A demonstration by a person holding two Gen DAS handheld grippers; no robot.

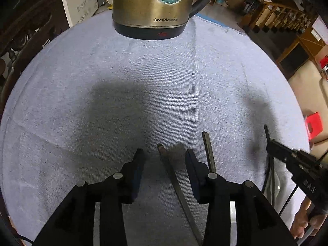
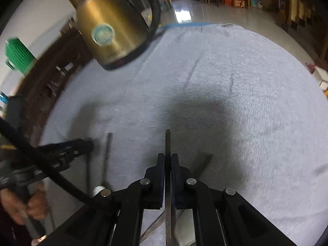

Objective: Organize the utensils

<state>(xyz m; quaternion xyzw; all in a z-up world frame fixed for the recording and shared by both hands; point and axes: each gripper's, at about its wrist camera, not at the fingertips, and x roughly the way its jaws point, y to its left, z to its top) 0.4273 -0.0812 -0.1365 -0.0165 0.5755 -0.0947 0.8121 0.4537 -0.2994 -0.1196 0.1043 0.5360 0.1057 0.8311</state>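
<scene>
Several thin metal utensil handles are on the grey cloth [image 1: 143, 78]. In the left wrist view one handle [image 1: 176, 184] lies flat between the jaws of my left gripper [image 1: 165, 152], which stands open with its pads off the metal. A second handle [image 1: 209, 149] lies just right of the right finger. My right gripper [image 2: 168, 155] is shut on a narrow metal handle [image 2: 167, 141] that sticks out ahead of its fingertips. It also shows at the right edge of the left wrist view, right gripper [image 1: 268, 145]. Another handle [image 2: 205, 162] lies slanted under it.
A brass-coloured electric kettle [image 1: 150, 6] stands at the far edge of the cloth, with its black handle to the right. A further handle [image 2: 107, 153] lies beside the left gripper [image 2: 90, 143]. A hand [image 2: 30, 207] grips that tool. A red stool [image 1: 313, 125] stands beyond the table's right edge.
</scene>
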